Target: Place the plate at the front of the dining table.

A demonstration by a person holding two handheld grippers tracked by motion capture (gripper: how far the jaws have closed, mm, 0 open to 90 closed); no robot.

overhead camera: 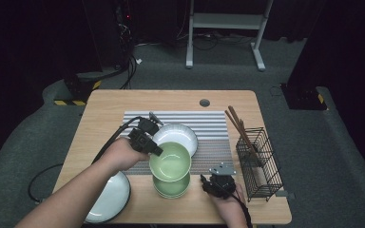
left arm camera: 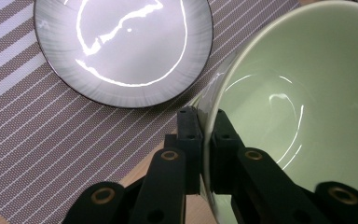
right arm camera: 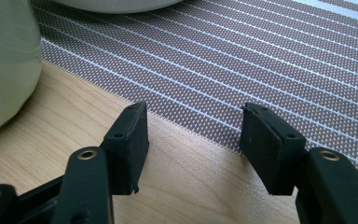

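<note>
1. Pinching the rim of the green bowl (left arm camera: 307, 93), the left gripper (left arm camera: 204, 122) has one jaw inside the bowl and one outside; both pads press on the rim.
2. The green bowl is tilted and sits on top of another green bowl (overhead camera: 171, 187) near the front of the table (overhead camera: 104, 102); it is partly over the striped mat (overhead camera: 209, 126).
3. A grey plate (left arm camera: 121, 51) lies on the mat just behind the bowl; a second plate (overhead camera: 109, 199) sits near the left front edge.
4. The right gripper (right arm camera: 193, 140) is low over the table, beside the bowls; its jaws are wide apart with nothing between them.
5. A wire basket (overhead camera: 261, 164) with chopsticks (overhead camera: 240, 128) stands on the right.
</note>
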